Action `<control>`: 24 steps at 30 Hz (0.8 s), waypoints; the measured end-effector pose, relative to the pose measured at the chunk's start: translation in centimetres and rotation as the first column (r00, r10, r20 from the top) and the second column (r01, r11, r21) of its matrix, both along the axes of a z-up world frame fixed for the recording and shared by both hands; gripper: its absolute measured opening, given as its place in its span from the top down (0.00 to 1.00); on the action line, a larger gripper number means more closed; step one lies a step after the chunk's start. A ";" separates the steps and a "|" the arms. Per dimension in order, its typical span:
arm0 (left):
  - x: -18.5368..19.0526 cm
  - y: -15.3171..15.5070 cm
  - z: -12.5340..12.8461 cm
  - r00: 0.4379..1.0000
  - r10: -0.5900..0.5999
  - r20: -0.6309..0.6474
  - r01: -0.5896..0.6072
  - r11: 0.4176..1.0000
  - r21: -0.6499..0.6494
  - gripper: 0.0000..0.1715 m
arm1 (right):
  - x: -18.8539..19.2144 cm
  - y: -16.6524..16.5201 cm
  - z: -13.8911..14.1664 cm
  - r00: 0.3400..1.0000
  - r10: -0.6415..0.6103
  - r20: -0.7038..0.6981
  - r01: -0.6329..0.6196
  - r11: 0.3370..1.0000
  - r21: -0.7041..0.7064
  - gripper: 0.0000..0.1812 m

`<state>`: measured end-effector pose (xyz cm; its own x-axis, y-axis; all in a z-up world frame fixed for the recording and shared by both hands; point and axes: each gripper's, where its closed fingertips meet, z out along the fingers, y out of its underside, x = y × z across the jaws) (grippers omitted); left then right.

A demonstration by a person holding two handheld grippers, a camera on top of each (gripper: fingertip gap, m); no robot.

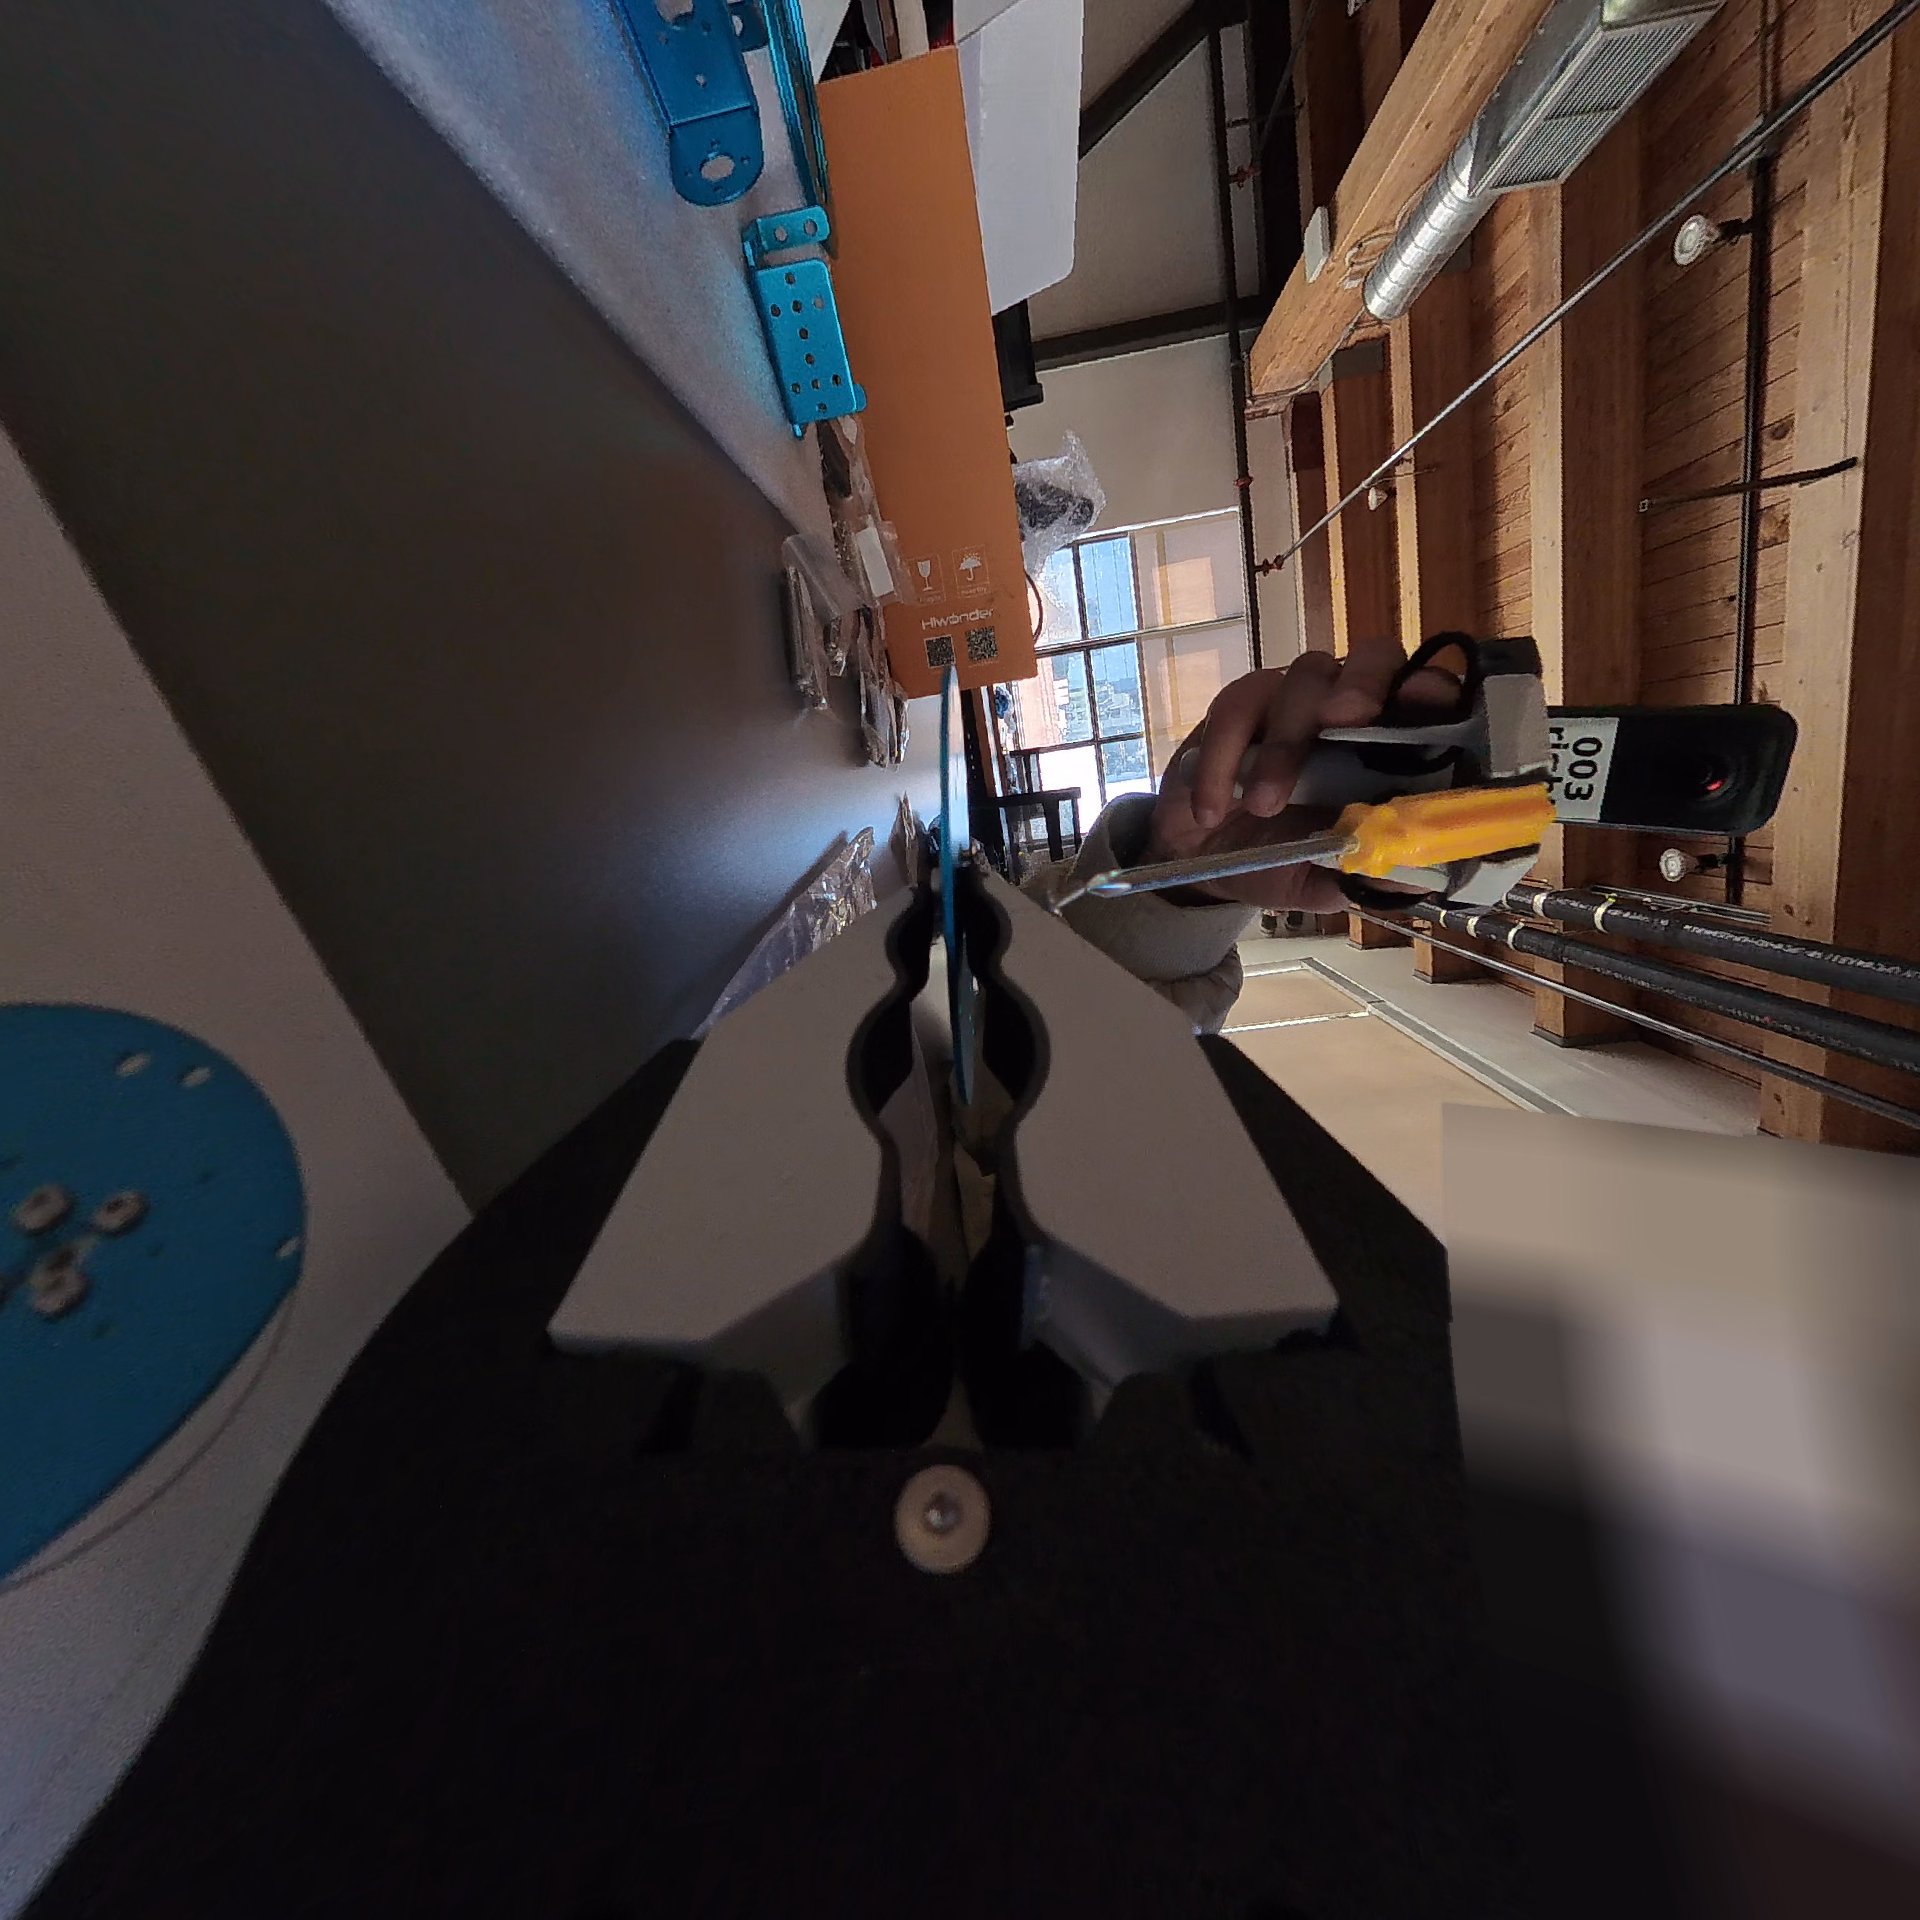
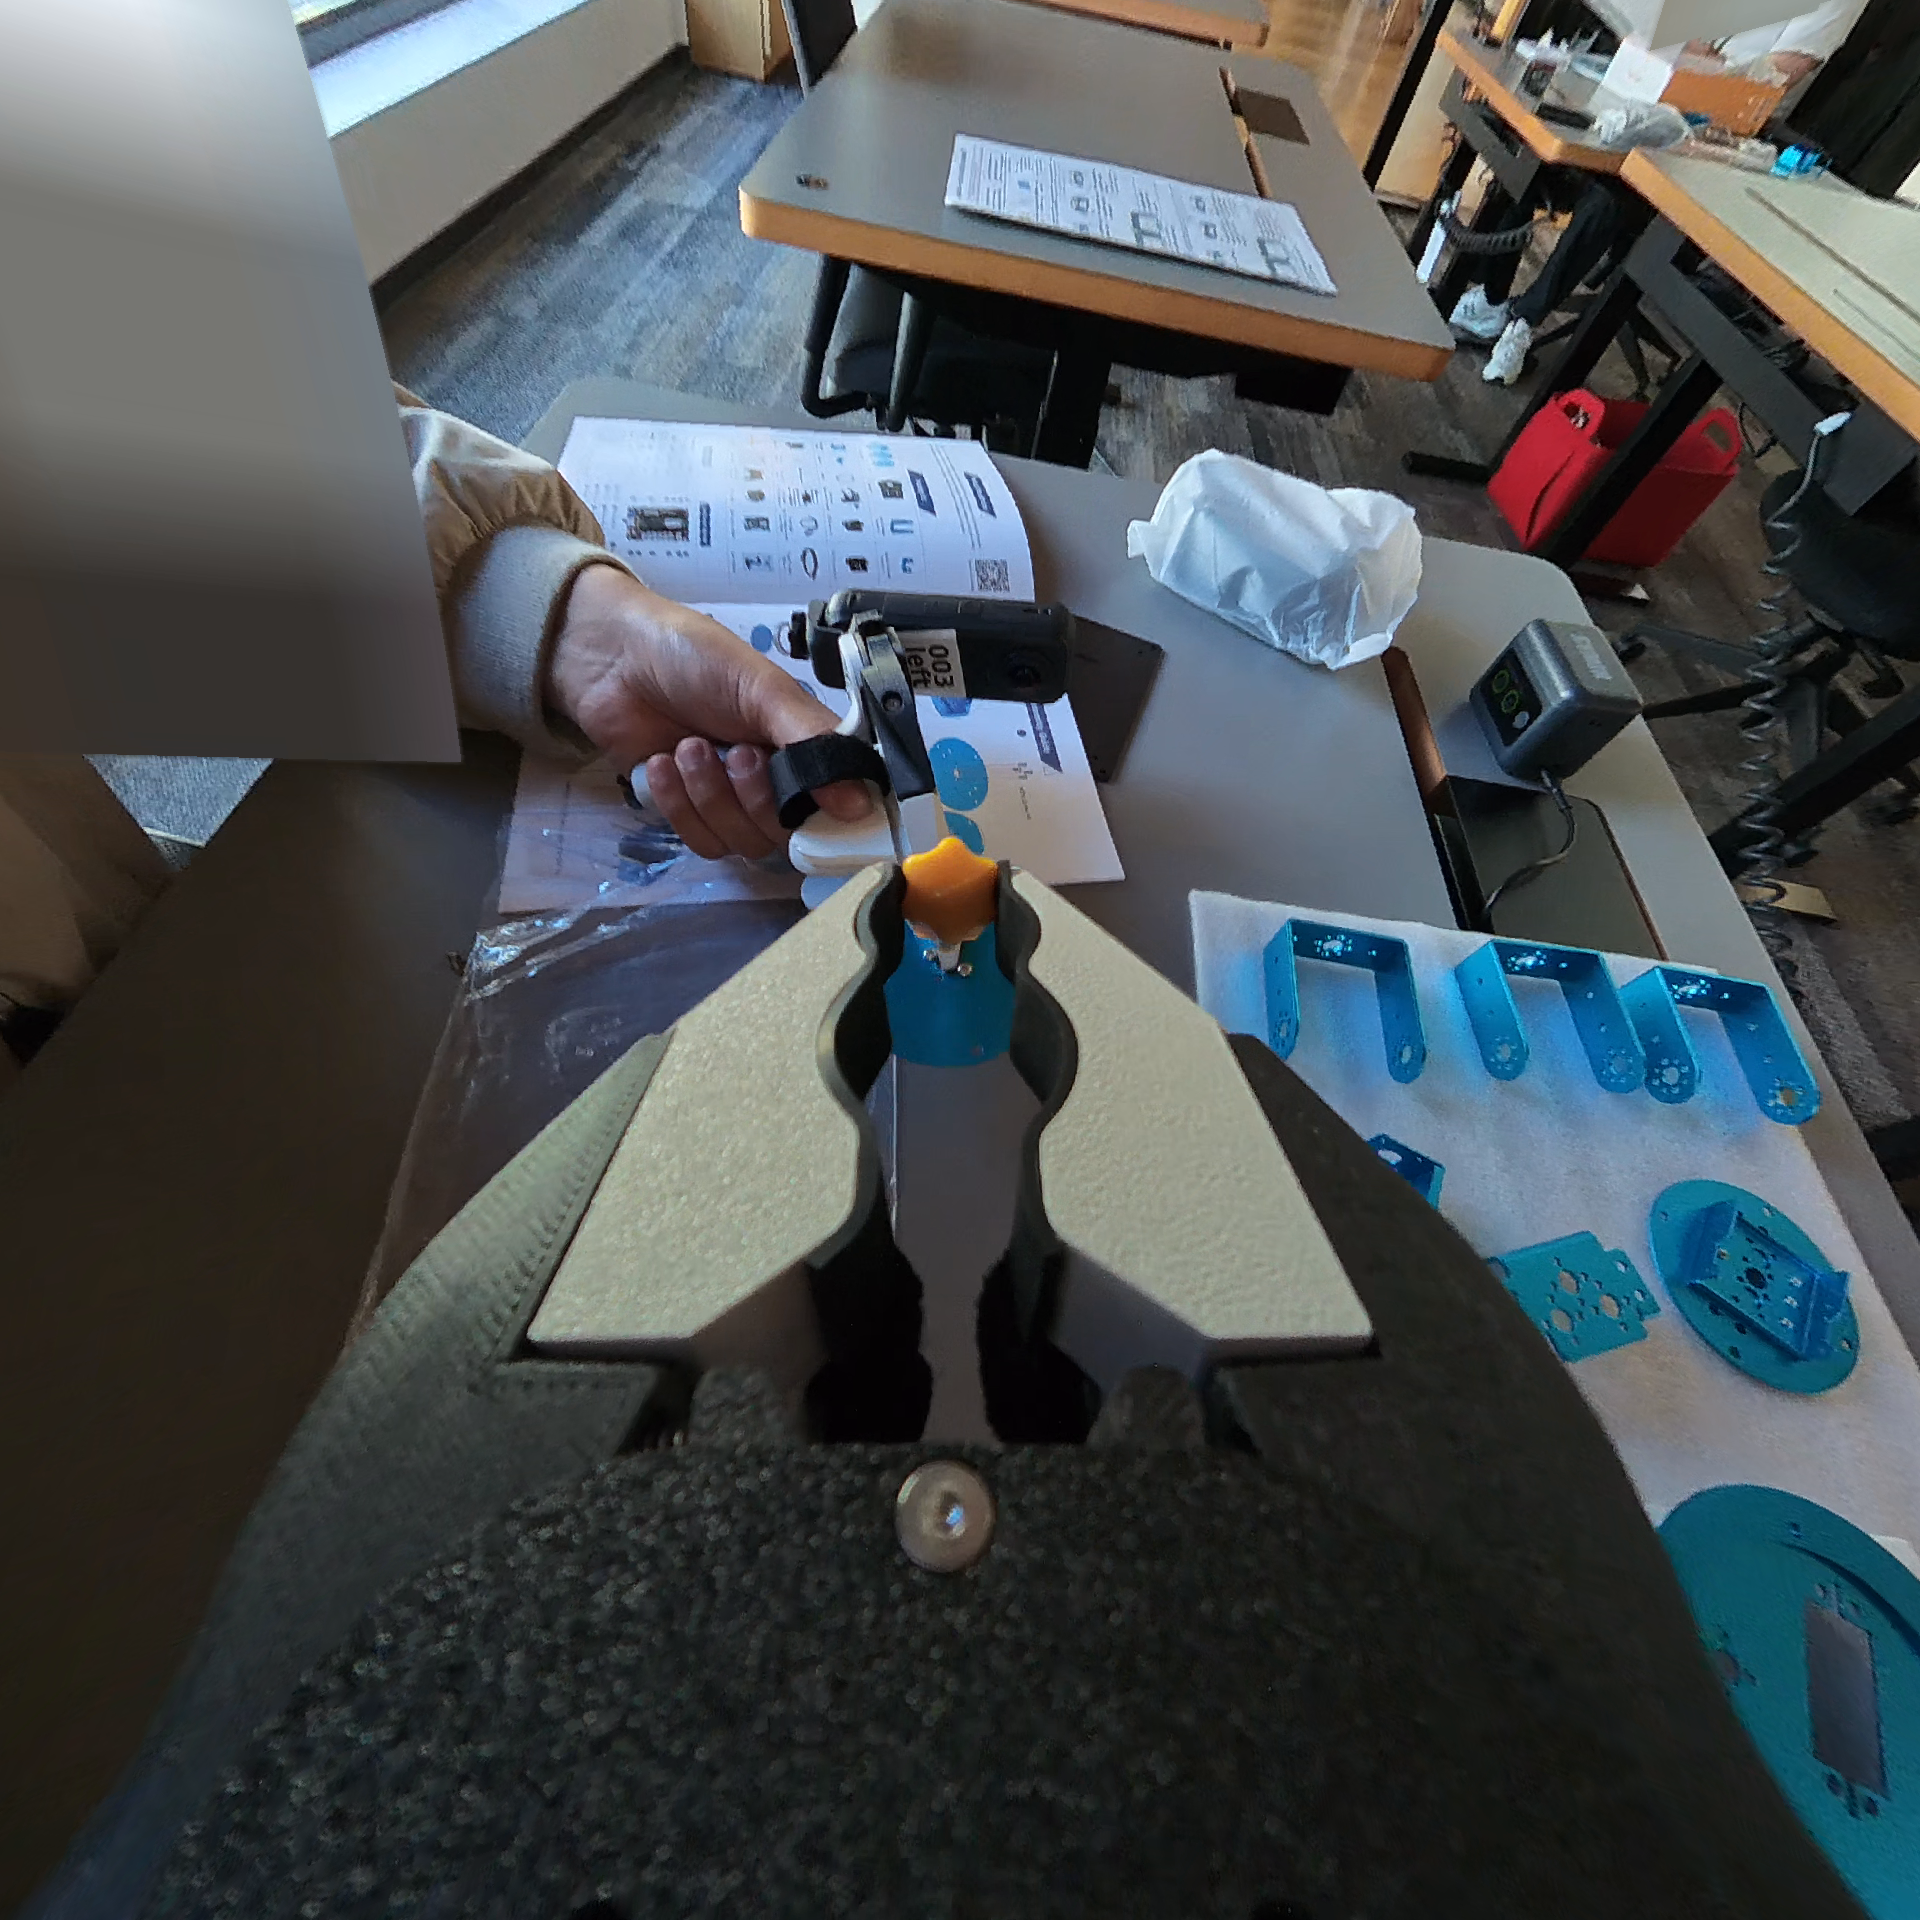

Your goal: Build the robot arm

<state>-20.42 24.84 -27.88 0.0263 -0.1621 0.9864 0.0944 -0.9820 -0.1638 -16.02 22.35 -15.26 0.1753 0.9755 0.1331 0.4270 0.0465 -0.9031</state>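
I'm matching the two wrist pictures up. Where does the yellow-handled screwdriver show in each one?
Left wrist view: the screwdriver lies right of centre, held in the right gripper, its tip pointing left toward the blue plate.
Right wrist view: only the handle's end shows, at centre, clamped between that view's own fingertips.
Shared landmark: the blue plate, edge-on in the left gripper, face-on behind the handle in the right view.

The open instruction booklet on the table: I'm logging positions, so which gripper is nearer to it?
Left. The left gripper, shut on a blue plate, is above the booklet; the right gripper, shut on the yellow-handled screwdriver, sits farther back over bare table.
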 end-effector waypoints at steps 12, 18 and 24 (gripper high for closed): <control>0.0 0.0 0.0 1.000 0.000 0.006 0.000 1.000 -0.006 0.97 | -0.2 0.5 -1.2 1.000 -0.006 0.020 0.007 1.000 -0.019 0.91; -0.1 0.1 0.0 1.000 0.003 0.007 -0.003 1.000 -0.008 0.97 | 0.6 0.2 -1.7 0.998 0.007 0.062 -0.001 0.996 -0.088 0.92; -0.1 0.1 0.1 1.000 0.005 0.008 -0.005 1.000 -0.007 0.97 | 0.9 -0.1 -1.9 0.998 0.018 0.057 -0.011 0.992 -0.124 0.91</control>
<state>-20.56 24.97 -27.82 0.0196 -0.1550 0.9877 0.1008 -0.9826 -0.1562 -15.12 22.28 -17.14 0.1562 0.9875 0.0205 0.4785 -0.0575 -0.8762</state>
